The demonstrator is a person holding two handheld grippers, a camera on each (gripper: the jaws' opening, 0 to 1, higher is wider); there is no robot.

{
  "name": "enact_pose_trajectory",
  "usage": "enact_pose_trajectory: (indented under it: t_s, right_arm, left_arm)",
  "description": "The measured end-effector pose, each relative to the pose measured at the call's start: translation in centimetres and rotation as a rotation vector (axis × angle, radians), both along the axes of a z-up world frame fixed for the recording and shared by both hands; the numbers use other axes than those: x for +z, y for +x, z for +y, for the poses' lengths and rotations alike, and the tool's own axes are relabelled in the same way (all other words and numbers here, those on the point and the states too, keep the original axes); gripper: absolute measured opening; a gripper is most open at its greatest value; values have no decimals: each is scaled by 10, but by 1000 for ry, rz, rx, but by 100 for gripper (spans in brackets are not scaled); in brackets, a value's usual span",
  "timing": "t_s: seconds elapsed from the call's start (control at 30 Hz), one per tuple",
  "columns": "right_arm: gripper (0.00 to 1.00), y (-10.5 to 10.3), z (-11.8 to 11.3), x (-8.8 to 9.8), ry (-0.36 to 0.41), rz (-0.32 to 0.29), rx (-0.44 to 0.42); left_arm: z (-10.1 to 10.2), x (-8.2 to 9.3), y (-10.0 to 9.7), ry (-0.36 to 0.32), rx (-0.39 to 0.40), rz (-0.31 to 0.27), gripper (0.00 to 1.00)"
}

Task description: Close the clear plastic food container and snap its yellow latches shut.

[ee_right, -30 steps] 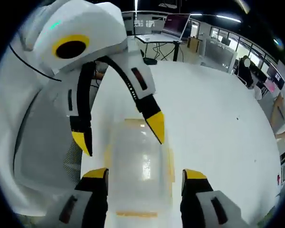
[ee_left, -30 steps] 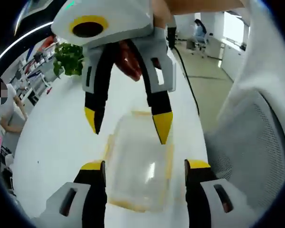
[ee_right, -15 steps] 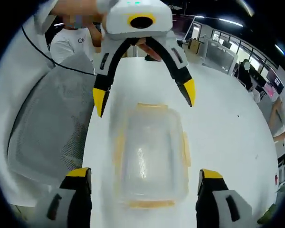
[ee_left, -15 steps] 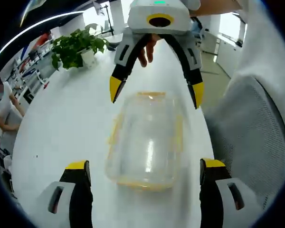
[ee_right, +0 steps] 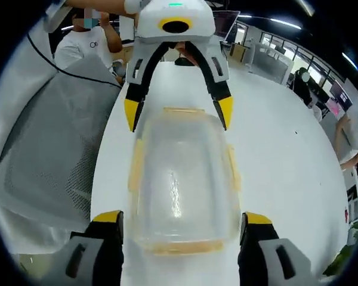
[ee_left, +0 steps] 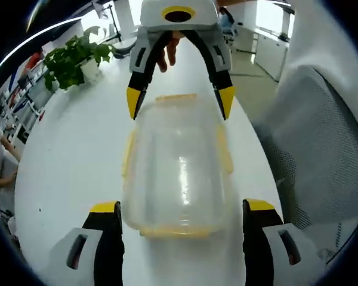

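Both tongs, left point(ee_left: 176, 210) and right point(ee_right: 183, 219), gape wide (empty) around the lidded container point(ee_left: 176, 167).

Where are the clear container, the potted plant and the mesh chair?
clear container point(ee_left: 178, 173), left gripper view, lid centre
potted plant point(ee_left: 65, 59), left gripper view, leaves
mesh chair point(ee_right: 42, 149), right gripper view, mesh backrest

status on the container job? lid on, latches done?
Done: the lid sits on the clear container, on the white table. In hand: the left gripper and right gripper face each other, jaws open astride opposite ends, gripping nothing. Left: the yellow latches seem to stick out from the sides, so they are probably unsnapped, though blur makes that uncertain.
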State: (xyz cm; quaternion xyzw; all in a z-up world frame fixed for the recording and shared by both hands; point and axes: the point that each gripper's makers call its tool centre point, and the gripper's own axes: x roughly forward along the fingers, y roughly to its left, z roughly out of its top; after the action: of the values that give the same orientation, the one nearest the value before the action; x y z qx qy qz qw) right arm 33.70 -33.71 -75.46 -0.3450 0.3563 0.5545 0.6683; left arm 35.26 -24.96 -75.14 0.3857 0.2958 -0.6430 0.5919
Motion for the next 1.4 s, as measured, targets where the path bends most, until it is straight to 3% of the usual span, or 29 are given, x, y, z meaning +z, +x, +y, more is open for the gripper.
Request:
enact_pose_trajectory:
  t_s: [0.1,0.17,0.23,0.77,1.03,1.4]
  right_arm:
    - [75,3,-1,1,0,-5,-4]
    - [75,3,-1,0,-5,-12,6]
    - [75,4,-1,0,-4,-7,4]
    - [74,2,12,-2,-27,-8,16]
    - [74,1,35,-2,-22,-10,29]
    - [74,-3,82,-3,-15,-11,65]
  left_arm:
    - [-2,0,1,0,-3,-2,80]
    - [0,-2,9,17,-9,-45,76]
    - [-1,-2,5,9,-10,-20,76]
    - [12,-3,1,16,6,-26,75]
    - [36,-3,-1,21,19,-26,75]
    - [84,-4,-8,25,59,-20,75]
